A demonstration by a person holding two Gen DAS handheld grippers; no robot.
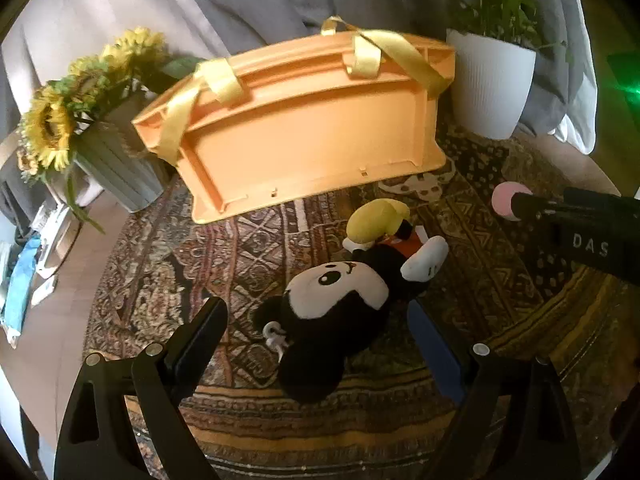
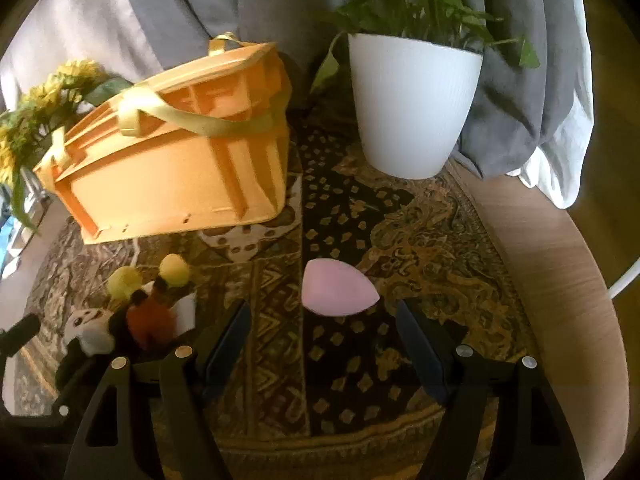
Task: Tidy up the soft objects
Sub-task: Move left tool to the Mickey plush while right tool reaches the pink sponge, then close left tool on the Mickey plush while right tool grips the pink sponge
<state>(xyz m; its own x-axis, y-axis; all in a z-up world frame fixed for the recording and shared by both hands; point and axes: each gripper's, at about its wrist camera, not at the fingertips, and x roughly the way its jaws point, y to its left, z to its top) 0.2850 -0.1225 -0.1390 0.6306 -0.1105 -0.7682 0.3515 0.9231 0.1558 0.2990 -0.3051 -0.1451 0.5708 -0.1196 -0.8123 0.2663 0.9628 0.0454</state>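
crate [image 1: 304,136] orange, yellow straps | plush [image 1: 340,312] black/white, yellow shoes | sponge [image 2: 336,294] pink | pot [image 2: 412,108] white | rug [image 2: 400,220] brown/gold ornate pattern

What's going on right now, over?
Left gripper open around black-and-white plush mouse. Right gripper open before pink teardrop sponge. Orange plastic crate beyond; path clear.

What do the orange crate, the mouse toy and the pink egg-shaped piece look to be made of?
Orange crate: rigid moulded plastic, matte, with ribbed walls; its yellow straps look like satin ribbon.
Mouse toy: plush fabric, fuzzy and stuffed.
Pink egg-shaped piece: smooth and matte, probably foam sponge, though silicone is possible.
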